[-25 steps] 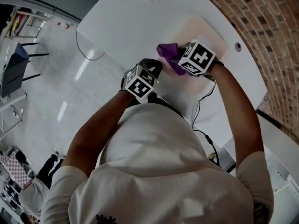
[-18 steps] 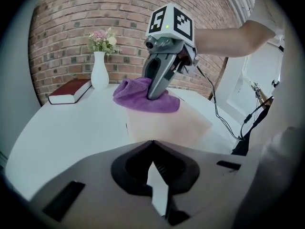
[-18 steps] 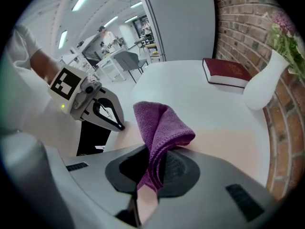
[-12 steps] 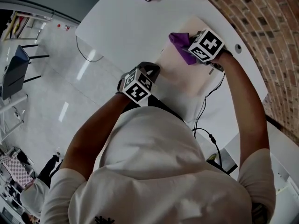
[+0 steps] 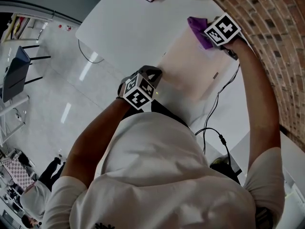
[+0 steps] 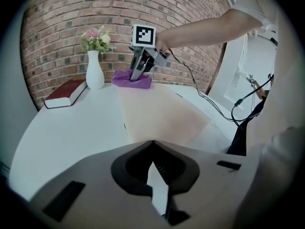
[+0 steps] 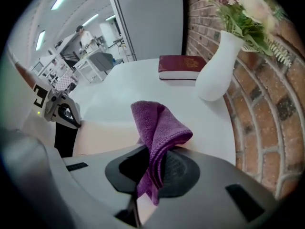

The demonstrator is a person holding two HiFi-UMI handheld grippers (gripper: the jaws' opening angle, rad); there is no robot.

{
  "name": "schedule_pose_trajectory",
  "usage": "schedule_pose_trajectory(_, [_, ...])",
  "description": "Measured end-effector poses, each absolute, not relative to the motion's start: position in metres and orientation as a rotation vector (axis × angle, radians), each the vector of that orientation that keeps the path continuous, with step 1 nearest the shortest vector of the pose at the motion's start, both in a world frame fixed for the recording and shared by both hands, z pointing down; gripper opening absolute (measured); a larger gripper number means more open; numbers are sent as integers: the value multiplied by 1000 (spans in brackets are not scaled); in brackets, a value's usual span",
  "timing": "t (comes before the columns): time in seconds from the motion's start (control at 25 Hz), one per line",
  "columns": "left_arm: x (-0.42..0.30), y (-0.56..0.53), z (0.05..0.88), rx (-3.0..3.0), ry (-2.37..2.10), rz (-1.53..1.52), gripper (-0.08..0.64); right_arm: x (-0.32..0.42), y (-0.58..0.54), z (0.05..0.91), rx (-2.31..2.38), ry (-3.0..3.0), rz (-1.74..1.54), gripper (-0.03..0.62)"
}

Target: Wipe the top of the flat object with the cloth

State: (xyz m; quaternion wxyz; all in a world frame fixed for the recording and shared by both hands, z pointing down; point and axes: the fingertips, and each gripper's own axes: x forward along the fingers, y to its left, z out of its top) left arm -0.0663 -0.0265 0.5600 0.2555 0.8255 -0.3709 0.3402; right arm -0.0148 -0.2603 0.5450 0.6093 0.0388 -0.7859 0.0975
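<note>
now the right hand-held gripper (image 7: 151,175) is clamped on a fold of the purple cloth (image 7: 159,123), which stands up out of its jaws and hangs below them. it sits at the mat's (image 5: 190,66) far corner, cloth touching the mat. the left hand-held gripper (image 6: 157,180) has its tips drawn together at the mat's near edge. i cannot tell whether it nips that edge or merely rests there.

the mat lies flat on the white surface (image 5: 128,27). beyond its far edge stand a vase (image 7: 217,66) and a book (image 7: 182,67). a cable (image 5: 217,99) trails past its right side.

the wipe looks to be at the far end of a stroke, with most of the mat bare toward the near edge. to do it well, press a broad face of cloth down, not just the fold's tip. draw it back in overlapping passes, steady the mat at the near edge, and keep clear of the vase.

only the right gripper view shows the grip on the cloth and how near the vase is. the left gripper view shows the cloth meeting the mat side-on. the head view alone gives the mat's whole outline.
</note>
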Motion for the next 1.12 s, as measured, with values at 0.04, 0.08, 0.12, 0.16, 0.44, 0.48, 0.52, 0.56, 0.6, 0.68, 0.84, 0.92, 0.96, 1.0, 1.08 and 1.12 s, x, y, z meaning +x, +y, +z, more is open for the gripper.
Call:
schedule_pose_trajectory(0.04, [-66,-27,560,2241,-1005,928,23,-13,-269,545,113,-1817,223,75])
schedule_pose_trajectory(0.08, [-65,-28,560,2241,-1003,930,23,-11,-276,546,136,-1819,221,74])
schedule_pose_trajectory(0.12, [-65,-28,561,2239,-1001,931,23,-9,-283,546,160,-1821,215,75])
schedule_pose_trajectory(0.16, [-65,-28,561,2237,-998,931,23,-8,-288,545,184,-1825,205,74])
schedule_pose_trajectory(0.44, [-66,-26,561,2219,-979,916,23,-7,-270,523,181,-1882,149,74])
schedule_pose_trajectory(0.48, [-66,-26,561,2217,-976,913,23,-9,-258,519,144,-1892,147,74])
schedule_pose_trajectory(0.52, [-66,-26,561,2217,-973,912,23,-11,-244,515,103,-1901,144,74])
schedule_pose_trajectory(0.56, [-65,-26,561,2217,-969,913,23,-12,-229,511,63,-1910,141,74])
schedule_pose_trajectory(0.6, [-65,-25,561,2216,-965,917,23,-13,-212,507,27,-1918,142,74])
schedule_pose_trajectory(0.68, [-65,-25,561,2215,-957,922,23,-15,-176,501,-49,-1931,155,74])
schedule_pose_trajectory(0.84, [-61,-24,561,2221,-943,924,23,-13,-100,498,-209,-1927,203,74])
schedule_pose_trajectory(0.92, [-62,-22,561,2223,-936,935,23,-15,-66,500,-277,-1925,237,74])
schedule_pose_trajectory(0.96, [-62,-22,561,2225,-934,942,23,-17,-52,502,-305,-1923,251,74])
schedule_pose_trajectory(1.0, [-63,-23,561,2228,-932,948,23,-17,-41,505,-329,-1918,261,74])
schedule_pose_trajectory(1.08, [-62,-23,561,2232,-929,954,23,-15,-24,515,-365,-1896,274,74])
schedule_pose_trajectory(1.12, [-62,-23,561,2233,-928,955,23,-13,-20,520,-374,-1883,274,74])
